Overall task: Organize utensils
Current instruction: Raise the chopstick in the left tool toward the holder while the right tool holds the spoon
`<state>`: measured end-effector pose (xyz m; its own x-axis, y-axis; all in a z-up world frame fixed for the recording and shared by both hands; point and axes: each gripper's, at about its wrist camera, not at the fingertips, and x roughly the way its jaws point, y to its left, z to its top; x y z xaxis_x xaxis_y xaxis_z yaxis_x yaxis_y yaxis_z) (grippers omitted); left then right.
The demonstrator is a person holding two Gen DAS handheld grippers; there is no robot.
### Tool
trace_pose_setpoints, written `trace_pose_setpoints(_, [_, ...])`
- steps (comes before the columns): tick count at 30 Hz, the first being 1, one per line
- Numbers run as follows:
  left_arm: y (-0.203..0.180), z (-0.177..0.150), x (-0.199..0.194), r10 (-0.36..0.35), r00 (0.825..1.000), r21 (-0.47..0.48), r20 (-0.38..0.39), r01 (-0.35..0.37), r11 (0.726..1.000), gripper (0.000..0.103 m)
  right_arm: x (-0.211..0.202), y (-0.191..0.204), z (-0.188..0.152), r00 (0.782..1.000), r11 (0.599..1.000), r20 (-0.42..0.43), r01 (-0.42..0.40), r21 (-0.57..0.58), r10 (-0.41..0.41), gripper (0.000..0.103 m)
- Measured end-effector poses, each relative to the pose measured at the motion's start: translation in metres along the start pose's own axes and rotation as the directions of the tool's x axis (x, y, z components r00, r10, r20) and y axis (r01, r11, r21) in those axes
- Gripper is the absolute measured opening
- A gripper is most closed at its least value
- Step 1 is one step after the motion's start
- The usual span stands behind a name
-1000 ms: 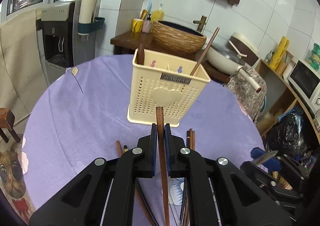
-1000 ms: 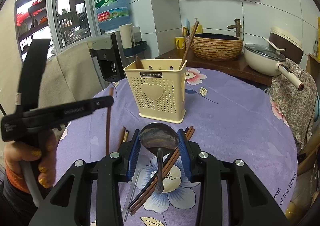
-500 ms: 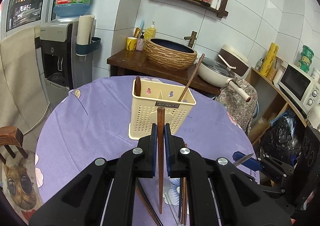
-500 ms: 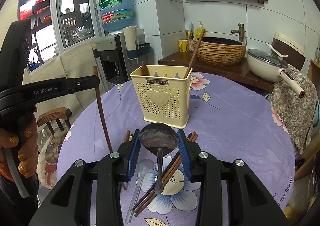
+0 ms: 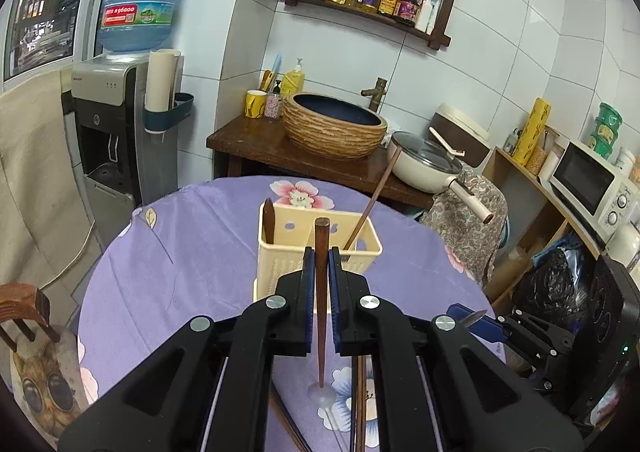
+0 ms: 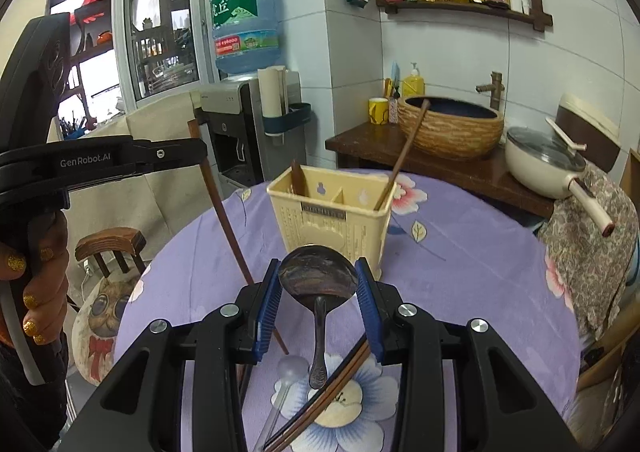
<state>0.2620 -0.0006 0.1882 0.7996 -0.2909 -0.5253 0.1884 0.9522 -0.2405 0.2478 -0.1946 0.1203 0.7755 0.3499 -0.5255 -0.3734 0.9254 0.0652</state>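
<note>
My left gripper point(image 5: 320, 256) is shut on a brown wooden chopstick point(image 5: 320, 292), held upright above the table in front of the cream utensil holder point(image 5: 280, 264). My right gripper point(image 6: 318, 276) is shut on a dark metal spoon point(image 6: 318, 278), bowl up and handle hanging down, just before the holder point(image 6: 332, 220). The holder has a dark utensil point(image 6: 298, 178) at its left and a leaning chopstick point(image 6: 404, 156) at its right. The left gripper point(image 6: 192, 156) and its chopstick point(image 6: 236, 248) show at the left of the right wrist view.
Loose chopsticks point(image 6: 328, 392) and a clear plastic spoon point(image 6: 288, 376) lie on the purple floral tablecloth point(image 6: 460, 264). A wooden chair point(image 6: 112, 248) stands left of the table. A sink counter with a pan point(image 5: 424, 164) stands behind.
Both grippers have risen above the table with their utensils. The left chopstick's lower end has lifted off the pile and its top now sits over the holder's rim.
</note>
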Motion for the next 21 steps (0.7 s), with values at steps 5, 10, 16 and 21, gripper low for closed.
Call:
trace_pose_setpoints(5, [-0.01,0.051,-0.018,-0.005,0.998,0.014,0.062,0.005,1.0,0.007,-0.009,-0.006,0.051,0.995,1.0,0.096,0.023,-0.008,-0.022,0.036])
trace_pose_setpoints(10, [-0.02,0.113,-0.033,0.039,0.987,-0.015,0.156,-0.038,0.999,0.007,-0.011,-0.006,0.114,0.97,0.994,0.226,0.105,-0.036,-0.094,0.036])
trace_pose_setpoints(16, [-0.02,0.154,-0.02,0.133,0.967,-0.063,0.217,-0.122,0.991,0.007,0.02,-0.007,0.138,0.951,0.984,0.268,0.173,-0.041,-0.156,0.037])
trace_pose_setpoints(21, [-0.009,0.134,0.024,0.17,0.974,-0.064,0.152,-0.162,0.985,0.007,0.063,-0.016,0.113,0.967,0.985,0.19,0.173,-0.006,-0.169,0.036])
